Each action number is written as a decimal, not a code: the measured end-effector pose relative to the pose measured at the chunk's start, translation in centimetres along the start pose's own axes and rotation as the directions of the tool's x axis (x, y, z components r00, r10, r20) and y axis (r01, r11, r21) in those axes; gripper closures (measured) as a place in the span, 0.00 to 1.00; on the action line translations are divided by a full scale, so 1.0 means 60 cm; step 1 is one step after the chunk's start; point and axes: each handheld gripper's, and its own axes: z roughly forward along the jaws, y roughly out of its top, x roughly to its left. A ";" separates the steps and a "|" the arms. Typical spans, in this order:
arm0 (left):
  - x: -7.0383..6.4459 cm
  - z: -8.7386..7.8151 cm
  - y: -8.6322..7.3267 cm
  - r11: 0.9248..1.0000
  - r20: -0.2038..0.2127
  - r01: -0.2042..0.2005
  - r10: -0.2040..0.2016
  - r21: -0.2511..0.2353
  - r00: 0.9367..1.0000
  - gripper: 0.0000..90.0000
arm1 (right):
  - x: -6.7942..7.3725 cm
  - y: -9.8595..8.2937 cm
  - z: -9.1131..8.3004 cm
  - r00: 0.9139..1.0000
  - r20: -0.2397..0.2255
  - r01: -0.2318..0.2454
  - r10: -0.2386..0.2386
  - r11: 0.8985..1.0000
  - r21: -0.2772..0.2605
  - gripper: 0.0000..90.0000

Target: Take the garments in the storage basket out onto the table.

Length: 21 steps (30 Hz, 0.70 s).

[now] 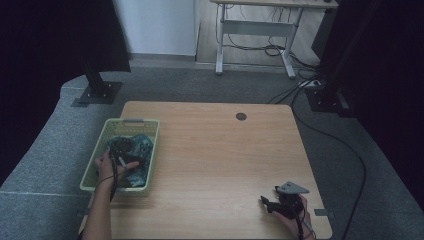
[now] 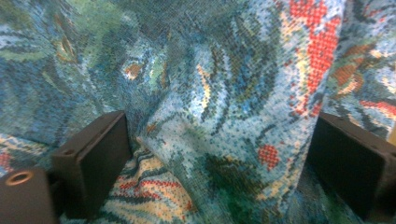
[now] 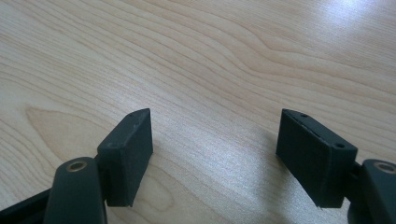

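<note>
Blue-green patterned cloth, flecked with red and cream, lies bunched inside the pale green basket at the left side of the wooden table. In the left gripper view a raised fold of this fabric stands between the 2 black jaws, which are spread wide with the cloth pressing close around them (whether either jaw actually touches the fold I cannot tell). From above, the left gripper sits down in the basket on top of the cloth, the hand behind it on the near side. Well apart, at the table's near right corner, the right gripper hangs just over bare wood, jaws wide and holding nothing.
</note>
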 end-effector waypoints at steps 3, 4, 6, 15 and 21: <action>-0.001 -0.001 0.001 1.000 0.003 -0.009 0.009 0.000 1.000 0.10 | 0.000 0.000 0.000 1.000 0.000 0.000 0.000 1.000 0.000 0.29; -0.001 -0.002 0.001 1.000 0.006 -0.011 0.011 0.000 1.000 0.11 | 0.000 0.000 0.000 1.000 0.000 0.000 0.000 1.000 0.000 0.29; -0.003 -0.004 0.001 1.000 0.018 -0.020 0.020 -0.002 1.000 0.16 | 0.000 0.000 0.000 1.000 0.000 0.000 0.000 1.000 0.000 0.29; -0.005 -0.009 0.003 0.999 0.059 -0.049 0.050 -0.021 0.997 0.37 | 0.000 0.000 0.000 1.000 0.000 0.000 0.000 1.000 0.000 0.29; -0.007 -0.011 0.004 0.998 0.063 -0.059 0.061 -0.034 0.996 0.53 | 0.000 0.000 0.000 1.000 0.000 0.002 -0.002 1.000 -0.001 0.29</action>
